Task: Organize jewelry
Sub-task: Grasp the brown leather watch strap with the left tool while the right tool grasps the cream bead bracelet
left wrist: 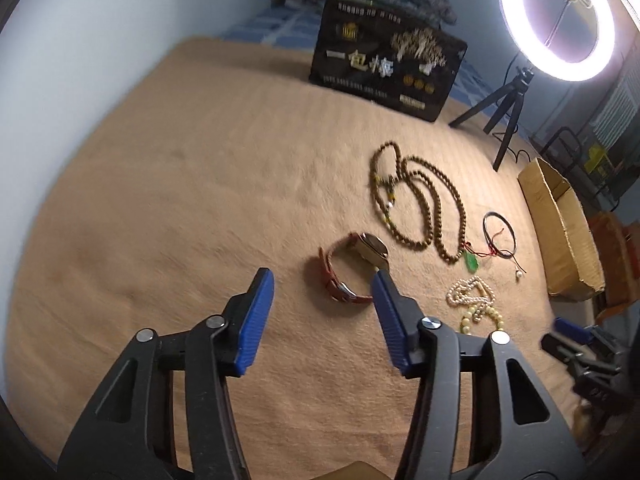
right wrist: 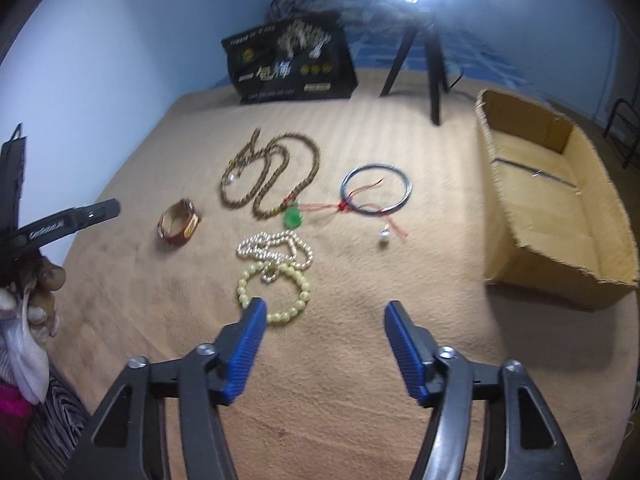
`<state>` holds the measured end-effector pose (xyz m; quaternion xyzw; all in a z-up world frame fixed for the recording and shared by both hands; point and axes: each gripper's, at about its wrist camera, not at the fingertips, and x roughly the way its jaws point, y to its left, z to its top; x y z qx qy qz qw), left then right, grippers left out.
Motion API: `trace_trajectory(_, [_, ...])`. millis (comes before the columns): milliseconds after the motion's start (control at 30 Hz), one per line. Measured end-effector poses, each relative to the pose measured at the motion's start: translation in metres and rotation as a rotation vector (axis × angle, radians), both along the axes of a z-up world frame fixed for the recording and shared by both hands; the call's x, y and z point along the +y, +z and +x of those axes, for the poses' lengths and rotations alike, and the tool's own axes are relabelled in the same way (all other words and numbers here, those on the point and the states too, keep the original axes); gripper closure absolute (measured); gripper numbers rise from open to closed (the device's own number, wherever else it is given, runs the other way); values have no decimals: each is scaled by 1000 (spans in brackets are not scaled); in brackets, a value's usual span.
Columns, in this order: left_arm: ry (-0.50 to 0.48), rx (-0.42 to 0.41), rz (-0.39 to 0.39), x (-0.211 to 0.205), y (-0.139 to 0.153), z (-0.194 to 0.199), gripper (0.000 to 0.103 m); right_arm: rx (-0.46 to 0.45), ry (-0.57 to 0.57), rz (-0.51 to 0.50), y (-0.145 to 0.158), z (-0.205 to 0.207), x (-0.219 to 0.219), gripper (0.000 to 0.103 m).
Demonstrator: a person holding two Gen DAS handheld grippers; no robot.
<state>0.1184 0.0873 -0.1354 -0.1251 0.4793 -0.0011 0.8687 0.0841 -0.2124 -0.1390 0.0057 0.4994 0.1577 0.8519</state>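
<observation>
Jewelry lies on a tan blanket (left wrist: 180, 200). A brown-strapped watch (left wrist: 352, 266) sits just beyond my open, empty left gripper (left wrist: 322, 280); it also shows in the right wrist view (right wrist: 179, 222). A long brown bead necklace (left wrist: 416, 200) (right wrist: 268, 172) with a green pendant (right wrist: 293, 218) lies further out. A dark bangle with red cord (right wrist: 376, 188) (left wrist: 499, 236) lies right of it. A pearl strand (right wrist: 276, 250) and a pale yellow bead bracelet (right wrist: 276, 292) lie just ahead of my open, empty right gripper (right wrist: 325, 306).
An open cardboard box (right wrist: 560, 216) (left wrist: 560, 232) stands at the right. A black printed bag (left wrist: 384, 68) (right wrist: 288, 60) stands at the back, next to a ring light on a tripod (left wrist: 560, 16). A wall runs along the left.
</observation>
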Motion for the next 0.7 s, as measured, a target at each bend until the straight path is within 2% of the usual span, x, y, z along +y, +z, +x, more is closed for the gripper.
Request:
trace_trajectory(100, [-9,13,7,-5,-6,8,53,48,24,19,-11,8,5,56])
trace_trajectory(167, [-7,33,-10,-3,-11,13,58,75,36,32,-19,13,9,64])
trace_trajectory(400, [8,83,-35,2,-31,27,60,119,47,32,-33,26,18,69])
trace_trajectory(700, [9,120,-50,3,-47,38,66,127,40,-3,-45,41,24,73])
